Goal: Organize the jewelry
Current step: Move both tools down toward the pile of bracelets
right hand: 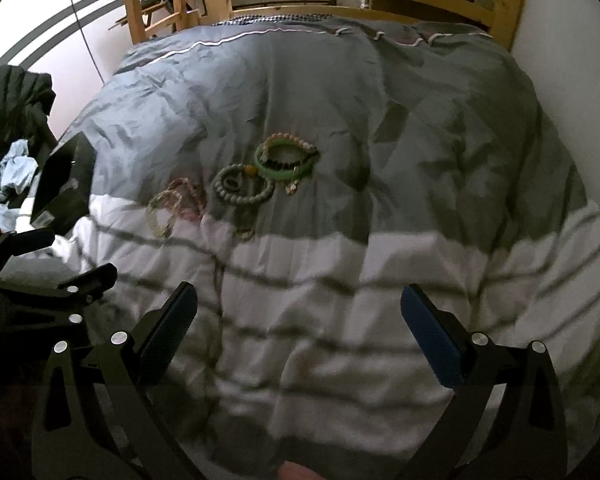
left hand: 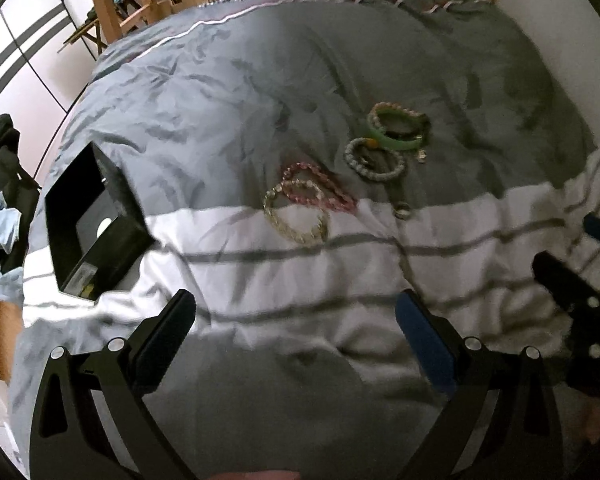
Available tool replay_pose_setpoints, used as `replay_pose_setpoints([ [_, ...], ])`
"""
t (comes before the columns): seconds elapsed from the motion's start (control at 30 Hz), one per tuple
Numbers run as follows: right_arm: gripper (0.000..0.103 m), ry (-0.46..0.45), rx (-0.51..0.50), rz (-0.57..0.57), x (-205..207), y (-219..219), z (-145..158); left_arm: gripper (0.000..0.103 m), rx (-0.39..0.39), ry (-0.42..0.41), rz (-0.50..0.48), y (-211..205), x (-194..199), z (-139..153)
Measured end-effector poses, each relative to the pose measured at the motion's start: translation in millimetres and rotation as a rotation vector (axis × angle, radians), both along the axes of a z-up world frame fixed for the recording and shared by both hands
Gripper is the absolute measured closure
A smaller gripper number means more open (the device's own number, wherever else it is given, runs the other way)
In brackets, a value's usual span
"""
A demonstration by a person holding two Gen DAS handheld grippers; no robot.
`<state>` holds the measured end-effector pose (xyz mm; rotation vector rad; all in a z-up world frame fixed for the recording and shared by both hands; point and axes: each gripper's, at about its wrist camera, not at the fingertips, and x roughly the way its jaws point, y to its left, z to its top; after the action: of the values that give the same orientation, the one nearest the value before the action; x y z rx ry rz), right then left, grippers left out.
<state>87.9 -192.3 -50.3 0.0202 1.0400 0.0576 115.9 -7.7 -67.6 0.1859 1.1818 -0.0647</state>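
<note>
Left wrist view. The left gripper (left hand: 296, 320) hangs over the striped duvet (left hand: 260, 280) with its fingers spread wide and nothing between them. Ahead lies the jewelry, loose on the cloth: a clear beaded bracelet (left hand: 296, 216) overlapping a pink beaded bracelet (left hand: 320, 188), a grey beaded bracelet (left hand: 374, 159) beyond them, a green bangle (left hand: 396, 136) tangled with further strands, and a small ring (left hand: 403, 210) lying apart. An open black box (left hand: 96, 224) rests on the duvet to the left, well apart from the pile; a pale item shows inside, too small to identify. The right gripper (left hand: 572, 264) enters at the right edge.

Right wrist view. The right gripper (right hand: 300, 312) is likewise released and empty, above the white stripes, near the pile but not touching it. The green bangle (right hand: 286, 162) and grey beaded bracelet (right hand: 244, 188) lie ahead, the black box (right hand: 66, 184) at far left.

Progress, as judged: almost every piece remains outside the box; sorting has barely begun.
</note>
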Motion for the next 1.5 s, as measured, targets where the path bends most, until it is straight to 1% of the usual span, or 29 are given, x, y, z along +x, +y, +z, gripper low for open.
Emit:
replay_pose_setpoints([
  [0.1,0.003,0.003,-0.008,0.007,28,2,-7,0.005,-0.008,0.032,0.003,1,23,-16],
  [0.17,0.003,0.001,0.009,0.014,47,1,-12,0.005,-0.026,0.053,0.007,0,37,-27],
  [0.4,0.003,-0.002,0.04,0.062,114,9,-35,0.005,-0.047,0.102,0.038,2,78,-66],
  [0.47,0.003,-0.008,0.058,0.076,132,13,-46,0.005,-0.078,0.112,0.049,5,86,-80],
  [0.53,0.003,-0.03,0.07,0.112,153,18,-59,0.005,-0.089,0.134,0.067,8,91,-95],
  [0.57,0.003,-0.038,0.05,0.126,164,22,-68,0.005,-0.107,0.144,0.075,10,93,-101],
  [0.63,0.003,-0.013,0.005,0.131,184,28,-88,0.005,-0.124,0.158,0.08,12,96,-109],
  [0.7,0.003,-0.002,-0.014,0.132,191,29,-108,0.005,-0.118,0.168,0.079,12,100,-113],
  [0.73,0.003,-0.014,-0.011,0.133,190,28,-115,0.005,-0.111,0.168,0.078,11,100,-112],
  [0.8,0.003,-0.078,0.006,0.155,185,26,-121,0.006,-0.105,0.155,0.088,9,100,-110],
  [0.83,0.003,-0.089,0.013,0.159,184,25,-122,0.007,-0.104,0.149,0.09,7,98,-108],
  [0.9,0.003,-0.076,0.036,0.162,185,22,-120,0.023,-0.12,0.128,0.089,6,93,-100],
  [0.93,0.004,-0.078,0.042,0.162,184,21,-119,0.027,-0.133,0.111,0.089,6,89,-95],
  [0.97,0.007,-0.087,0.055,0.156,182,20,-117,0.035,-0.142,0.098,0.086,6,84,-92],
  [1.0,0.017,-0.095,0.07,0.149,180,17,-115,0.041,-0.148,0.091,0.084,6,81,-89],
  [1.03,0.029,-0.099,0.086,0.145,179,17,-113,0.044,-0.156,0.083,0.082,6,78,-87],
  [1.1,0.03,-0.109,0.092,0.134,175,15,-110,0.054,-0.167,0.065,0.076,6,73,-80],
  [1.13,0.032,-0.115,0.103,0.137,175,15,-108,0.056,-0.175,0.057,0.076,6,69,-76],
  [1.17,0.035,-0.118,0.109,0.138,175,15,-106,0.061,-0.187,0.046,0.077,6,66,-73],
  [1.2,0.043,-0.125,0.117,0.138,174,15,-103,0.067,-0.197,0.037,0.077,6,65,-70],
  [1.23,0.075,-0.133,0.137,0.141,173,12,-100,0.069,-0.211,0.031,0.077,7,64,-66],
  [1.27,0.084,-0.137,0.169,0.148,172,11,-97,0.074,-0.225,0.026,0.077,7,63,-63],
  [1.3,0.084,-0.149,0.191,0.135,171,8,-92,0.079,-0.234,0.021,0.076,9,61,-64],
  [1.37,0.084,-0.177,0.2,0.145,170,6,-83,0.095,-0.292,0.028,0.054,11,60,-64],
  [1.43,0.089,-0.191,0.202,0.158,169,7,-80,0.095,-0.273,0.013,0.042,10,55,-59],
  [1.5,0.089,-0.193,0.214,0.162,168,7,-79,0.095,-0.264,0.005,0.036,8,54,-59],
])
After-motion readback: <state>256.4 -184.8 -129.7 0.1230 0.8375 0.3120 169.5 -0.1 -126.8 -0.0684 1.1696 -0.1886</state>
